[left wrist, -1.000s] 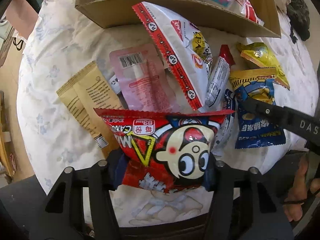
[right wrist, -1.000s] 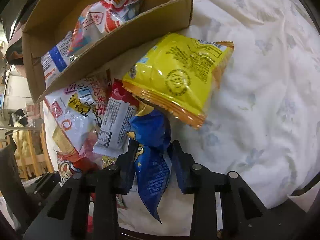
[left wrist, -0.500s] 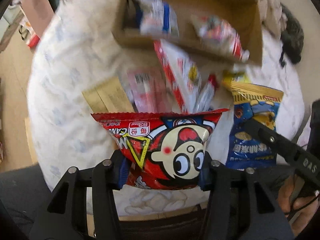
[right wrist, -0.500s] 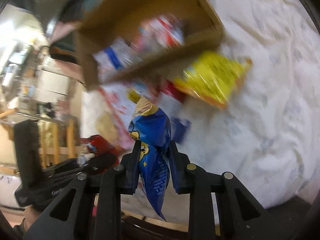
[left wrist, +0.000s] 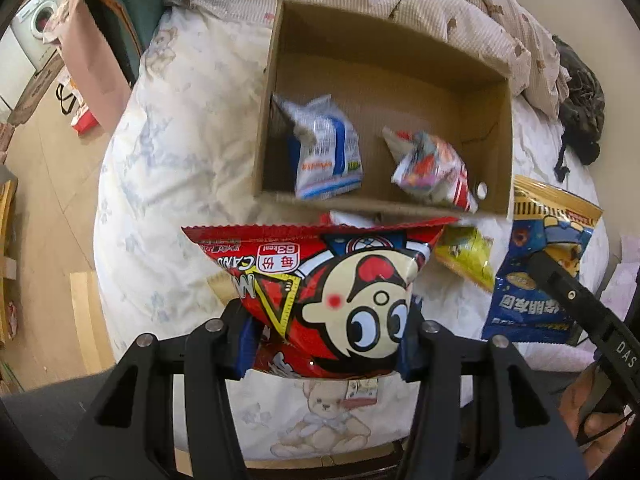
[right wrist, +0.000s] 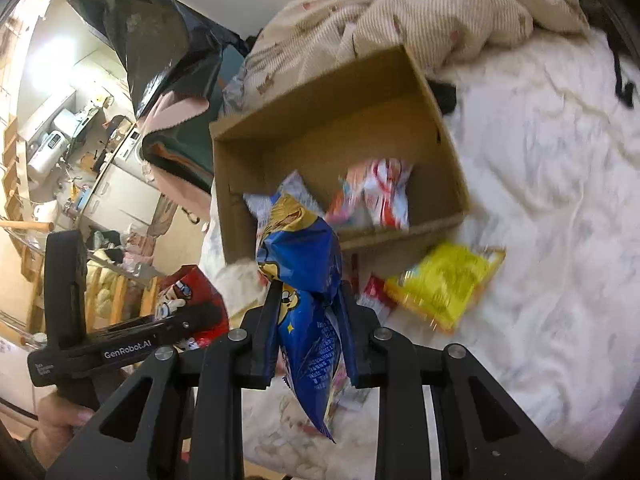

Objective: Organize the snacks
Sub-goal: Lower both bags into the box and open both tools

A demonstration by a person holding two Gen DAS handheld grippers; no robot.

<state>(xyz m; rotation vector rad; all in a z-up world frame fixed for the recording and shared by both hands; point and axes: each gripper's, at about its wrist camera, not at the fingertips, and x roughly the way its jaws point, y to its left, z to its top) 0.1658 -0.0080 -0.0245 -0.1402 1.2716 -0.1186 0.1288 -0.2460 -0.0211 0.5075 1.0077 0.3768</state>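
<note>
My left tongs point(left wrist: 326, 344) pinch the red cartoon snack bag point(left wrist: 320, 288), my right tongs point(right wrist: 308, 328) squeeze the blue snack bag point(right wrist: 304, 280), both above the bed point(left wrist: 160, 168), with the cardboard box point(left wrist: 384, 80) beyond them holding two packets.

A red snack bag point(left wrist: 320, 292) with a big-eyed cartoon face hangs upside down above the bed, pinched at both sides, while a blue bag point(right wrist: 310, 300) is squeezed at its middle — crumpled, one end pointing down. The open cardboard box point(left wrist: 496, 76) on the white bedding holds two packets: a white-and-blue one point(left wrist: 326, 152) at its left and a white-and-red one point(left wrist: 434, 172) at its right. A yellow packet point(right wrist: 444, 282) lies flat just outside the box's near wall.
</note>
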